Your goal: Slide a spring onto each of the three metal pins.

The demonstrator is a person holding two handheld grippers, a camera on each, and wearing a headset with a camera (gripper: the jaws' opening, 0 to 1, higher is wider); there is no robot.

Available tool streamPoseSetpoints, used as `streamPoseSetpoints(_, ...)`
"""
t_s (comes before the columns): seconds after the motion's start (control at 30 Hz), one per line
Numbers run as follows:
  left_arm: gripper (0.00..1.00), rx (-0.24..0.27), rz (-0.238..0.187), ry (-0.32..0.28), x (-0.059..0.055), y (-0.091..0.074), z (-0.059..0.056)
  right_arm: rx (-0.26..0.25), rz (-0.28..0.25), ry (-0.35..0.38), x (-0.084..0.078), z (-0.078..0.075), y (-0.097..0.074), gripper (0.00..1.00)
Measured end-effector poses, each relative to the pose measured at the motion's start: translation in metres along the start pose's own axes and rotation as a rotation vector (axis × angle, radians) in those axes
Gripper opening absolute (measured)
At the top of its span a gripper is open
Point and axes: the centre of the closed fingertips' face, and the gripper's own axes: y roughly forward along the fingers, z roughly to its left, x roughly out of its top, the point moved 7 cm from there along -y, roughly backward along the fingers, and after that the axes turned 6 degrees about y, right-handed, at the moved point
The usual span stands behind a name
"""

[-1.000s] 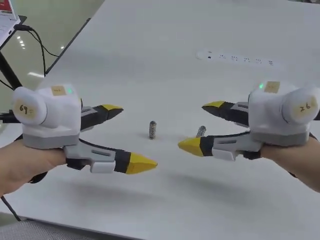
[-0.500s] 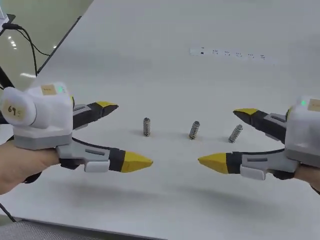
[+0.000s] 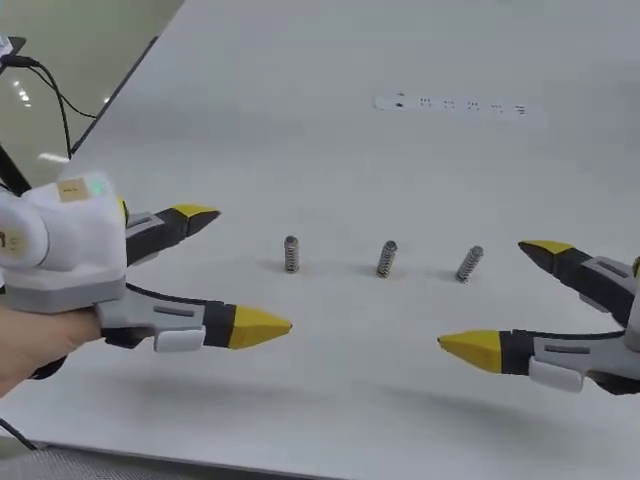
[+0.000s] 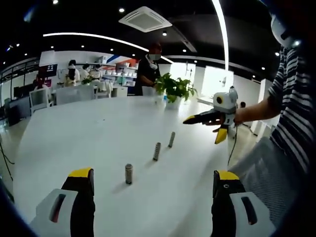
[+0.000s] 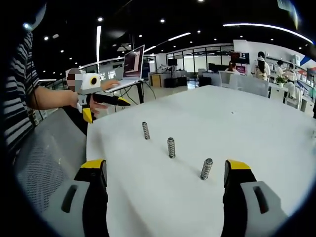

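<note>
Three small metal pins stand in a row on the white table, each with a spring coiled around it: the left one [image 3: 291, 254], the middle one [image 3: 387, 259] and the right one [image 3: 469, 264], which leans. My left gripper [image 3: 233, 270] is open at the left of the row, empty. My right gripper [image 3: 508, 298] is open at the right, empty too. In the left gripper view the nearest pin [image 4: 129, 174] stands between my jaws, with the other two [image 4: 156, 151] [image 4: 171, 139] beyond. In the right gripper view the leaning pin [image 5: 206, 168] is nearest.
A white power strip [image 3: 448, 105] lies flat on the table further back. A black cable [image 3: 60, 90] hangs off the table's left edge. A potted plant [image 4: 173, 91] stands at the far end in the left gripper view. A laptop [image 5: 129, 66] sits beyond the table's edge.
Both grippers have drawn apart and back from the row, the right one far to the right. This uncovered the middle and right pins, which it hid before.
</note>
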Motion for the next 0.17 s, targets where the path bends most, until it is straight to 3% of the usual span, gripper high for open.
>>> streamPoseSetpoints(0.17, 0.98, 0.005, 0.0, 0.0, -0.0007, -0.0016, 0.0001, -0.024, -0.011, 0.033, -0.0035, -0.0063, -0.0086, 0.99)
